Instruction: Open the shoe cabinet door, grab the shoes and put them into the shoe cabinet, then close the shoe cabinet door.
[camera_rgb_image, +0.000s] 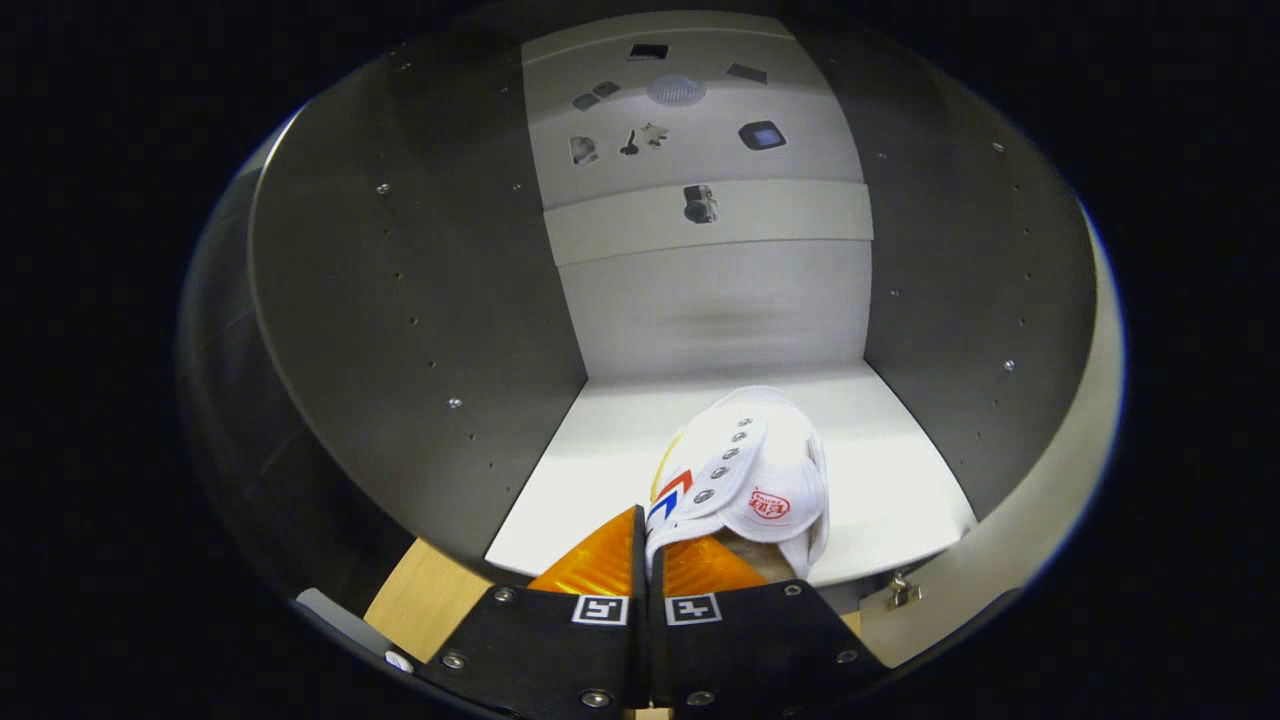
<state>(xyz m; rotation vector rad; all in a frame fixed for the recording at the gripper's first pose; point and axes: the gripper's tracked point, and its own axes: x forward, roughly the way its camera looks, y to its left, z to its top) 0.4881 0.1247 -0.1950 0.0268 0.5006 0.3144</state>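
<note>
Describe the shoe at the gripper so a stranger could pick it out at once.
Start at the open shoe cabinet with grey side walls and a white shelf floor. On that floor, just ahead of the gripper, whose fingers pinch its side wall, sits a white canvas shoe. Metal eyelets, a red tongue logo and red and blue side stripes mark it out.

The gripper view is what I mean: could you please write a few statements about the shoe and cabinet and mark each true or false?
1. The gripper is shut on the white shoe's side. True.
2. The shoe is over the cabinet shelf. True.
3. The cabinet door is closed. False: the cabinet is open and its back wall shows.
4. A second shoe lies on the shelf. False: none lies there.
</note>
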